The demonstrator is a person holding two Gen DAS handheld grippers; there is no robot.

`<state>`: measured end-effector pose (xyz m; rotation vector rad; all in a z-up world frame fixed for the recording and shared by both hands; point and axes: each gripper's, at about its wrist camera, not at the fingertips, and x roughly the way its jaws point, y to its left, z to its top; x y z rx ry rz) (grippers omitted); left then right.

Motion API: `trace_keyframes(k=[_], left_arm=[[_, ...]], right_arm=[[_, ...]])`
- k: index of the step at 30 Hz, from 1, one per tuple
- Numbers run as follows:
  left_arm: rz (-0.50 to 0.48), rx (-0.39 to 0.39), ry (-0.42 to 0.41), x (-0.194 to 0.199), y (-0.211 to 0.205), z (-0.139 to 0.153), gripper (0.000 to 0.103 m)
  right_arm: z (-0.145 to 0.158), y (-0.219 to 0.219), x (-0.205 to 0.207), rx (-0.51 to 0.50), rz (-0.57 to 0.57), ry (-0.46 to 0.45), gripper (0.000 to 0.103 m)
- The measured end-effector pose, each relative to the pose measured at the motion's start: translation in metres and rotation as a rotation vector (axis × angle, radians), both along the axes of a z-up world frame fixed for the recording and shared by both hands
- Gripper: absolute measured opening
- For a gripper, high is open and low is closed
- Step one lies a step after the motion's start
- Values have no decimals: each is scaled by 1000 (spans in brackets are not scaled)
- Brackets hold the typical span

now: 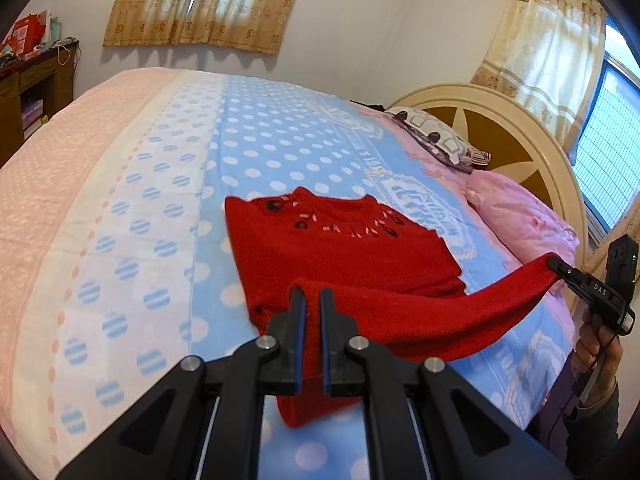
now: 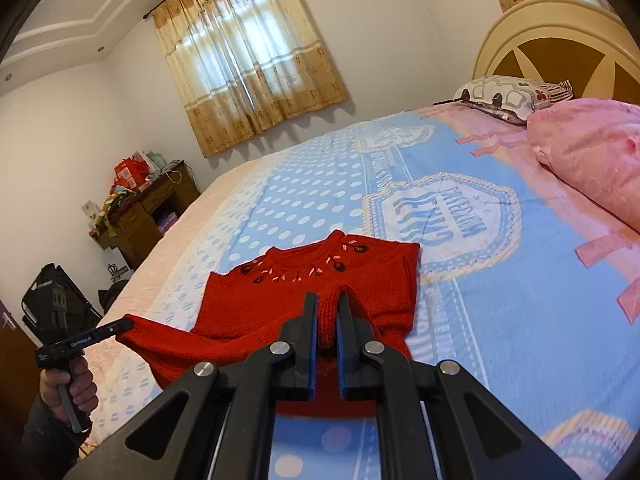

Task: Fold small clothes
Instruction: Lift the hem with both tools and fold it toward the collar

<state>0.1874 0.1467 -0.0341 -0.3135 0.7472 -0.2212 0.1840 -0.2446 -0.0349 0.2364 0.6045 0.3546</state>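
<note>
A small red knitted sweater (image 1: pixel 340 248) with embroidered neckline lies on the blue polka-dot bedsheet (image 1: pixel 260 140); it also shows in the right wrist view (image 2: pixel 320 292). My left gripper (image 1: pixel 313 294) is shut on the sweater's lower hem and lifts it off the bed. My right gripper (image 2: pixel 327 300) is shut on the hem's other corner; in the left wrist view it shows at the right (image 1: pixel 554 262), with the hem stretched taut between both grippers. In the right wrist view the left gripper (image 2: pixel 128 325) shows at the lower left.
A pink pillow (image 2: pixel 592 160) and a patterned pillow (image 2: pixel 504 94) lie by the cream headboard (image 1: pixel 500 120). A dark wooden desk (image 2: pixel 148 208) with clutter stands at the far side of the bed. Curtained windows are behind.
</note>
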Motion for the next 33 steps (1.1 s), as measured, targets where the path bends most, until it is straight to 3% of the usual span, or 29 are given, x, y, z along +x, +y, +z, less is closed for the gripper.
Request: trace_keyframes(k=[20, 33], left_arm=[[70, -4, 28, 112, 24, -5, 6], [102, -23, 118, 178, 32, -47, 6]], right_arm=[[0, 33, 131, -109, -39, 48, 7], [-42, 49, 221, -138, -78, 134, 6]])
